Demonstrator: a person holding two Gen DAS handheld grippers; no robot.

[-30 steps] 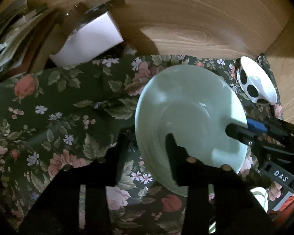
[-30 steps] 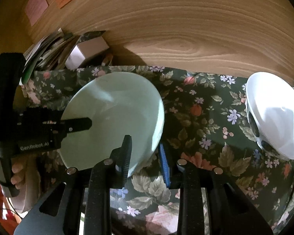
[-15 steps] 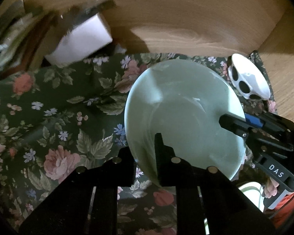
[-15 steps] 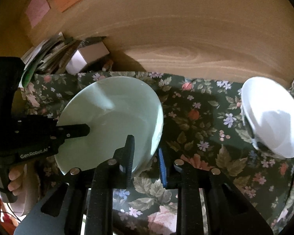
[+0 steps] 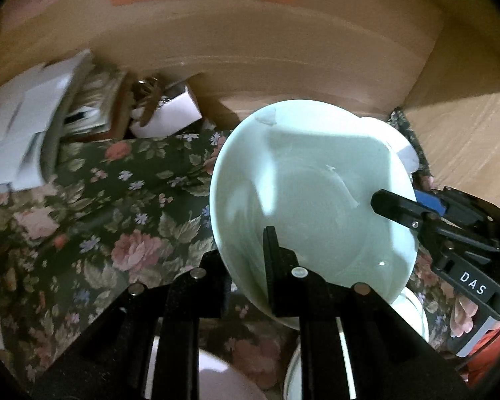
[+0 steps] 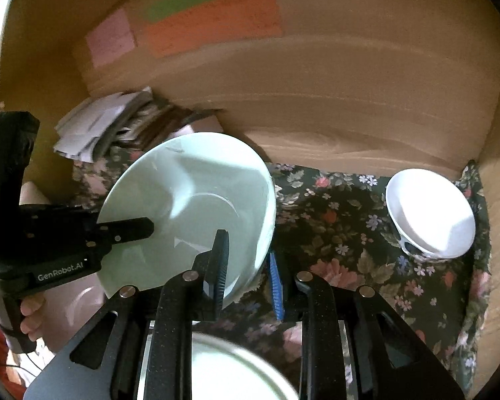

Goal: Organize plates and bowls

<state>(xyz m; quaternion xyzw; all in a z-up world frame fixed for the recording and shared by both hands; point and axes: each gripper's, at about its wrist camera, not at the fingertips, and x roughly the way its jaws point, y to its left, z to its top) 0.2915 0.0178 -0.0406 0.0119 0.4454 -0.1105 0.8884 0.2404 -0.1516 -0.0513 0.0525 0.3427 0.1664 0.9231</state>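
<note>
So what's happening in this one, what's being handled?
A person works two hand-held grippers on one pale green plate. The left hand-held gripper is shut on its near rim, and the right hand-held gripper pinches the opposite edge. The plate sits tilted above the floral cloth. A white bowl stands untouched on the cloth off to the right.

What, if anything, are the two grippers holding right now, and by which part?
Both hold the pale green plate by its rim: the left gripper on one edge, the right gripper on the opposite edge.
</note>
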